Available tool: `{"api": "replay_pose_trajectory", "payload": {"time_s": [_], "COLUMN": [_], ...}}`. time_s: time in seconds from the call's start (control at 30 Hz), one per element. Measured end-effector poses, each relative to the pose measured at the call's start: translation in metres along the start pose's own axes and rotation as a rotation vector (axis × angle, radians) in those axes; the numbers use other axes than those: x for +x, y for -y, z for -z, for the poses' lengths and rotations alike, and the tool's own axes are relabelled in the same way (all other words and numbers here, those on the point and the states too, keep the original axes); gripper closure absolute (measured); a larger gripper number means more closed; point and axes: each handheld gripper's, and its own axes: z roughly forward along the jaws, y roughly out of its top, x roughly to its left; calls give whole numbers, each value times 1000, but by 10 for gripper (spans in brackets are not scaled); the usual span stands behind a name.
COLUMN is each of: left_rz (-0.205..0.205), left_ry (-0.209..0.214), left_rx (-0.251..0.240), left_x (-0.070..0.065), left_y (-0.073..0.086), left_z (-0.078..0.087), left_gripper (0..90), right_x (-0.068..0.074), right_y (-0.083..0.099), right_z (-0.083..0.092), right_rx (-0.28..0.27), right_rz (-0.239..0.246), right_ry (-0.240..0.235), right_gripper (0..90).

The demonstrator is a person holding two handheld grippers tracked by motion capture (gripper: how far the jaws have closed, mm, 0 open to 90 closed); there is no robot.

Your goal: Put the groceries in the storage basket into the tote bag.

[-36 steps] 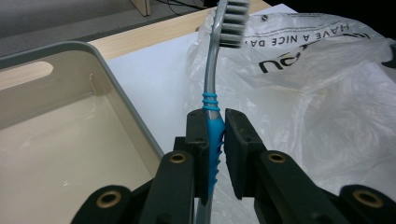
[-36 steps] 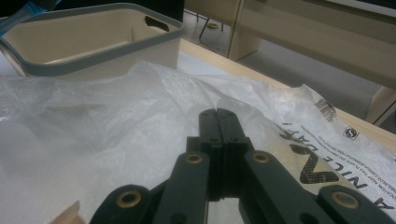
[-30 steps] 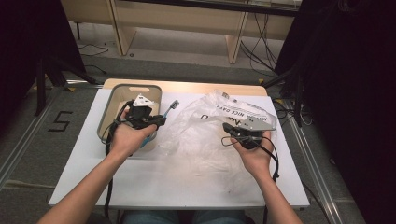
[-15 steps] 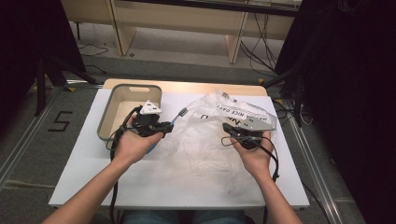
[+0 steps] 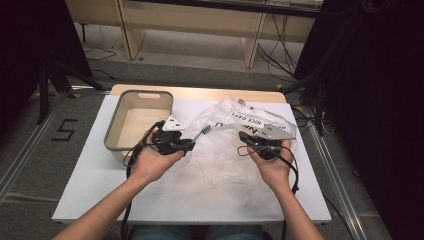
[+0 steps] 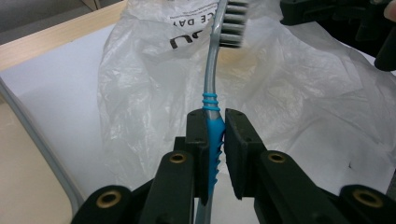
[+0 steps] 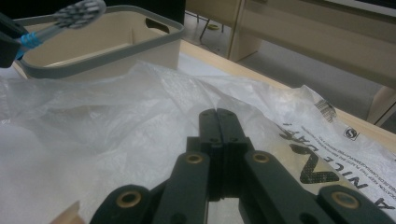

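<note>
My left gripper (image 5: 187, 143) points right, jaws clamped with a narrow gap between them. My right gripper (image 5: 243, 135) points left, jaws fully closed together. Both forearms reach forward.

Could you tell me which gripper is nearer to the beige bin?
Left. The left gripper, clamping a toothbrush, sits just beside the bin; the right gripper rests farther off on the plastic bag.

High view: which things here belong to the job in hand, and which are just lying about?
In use:
toothbrush, clamped in the left gripper
plastic bag
right gripper, shut at the bag

Lying about:
bin
cables on the floor
</note>
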Motion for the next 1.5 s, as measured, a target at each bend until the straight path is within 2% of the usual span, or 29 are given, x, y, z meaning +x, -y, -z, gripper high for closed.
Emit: {"api": "replay_pose_trajectory", "payload": {"time_s": [0.33,0.6,0.97,1.13,1.5], "left_rz": [-40,-72,-80,-99,-79], "left_ry": [24,3,-10,-40,-62], "left_rx": [45,78,112,130,142], "left_x": [-18,-27,-32,-35,-37], "left_y": [7,11,10,10,7], "left_z": [-15,-27,-45,-54,-67], "left_gripper": [798,798,798,797,797], "right_x": [0,0,1,2,3], "right_y": [0,-1,-2,-3,-3], "right_z": [1,2,2,2,2], "right_rx": [-4,-5,-7,-10,-10], "right_rz": [-1,-1,5,4,8], "right_ry": [-1,-1,-8,-8,-11], "right_gripper": [900,900,900,900,900]}}
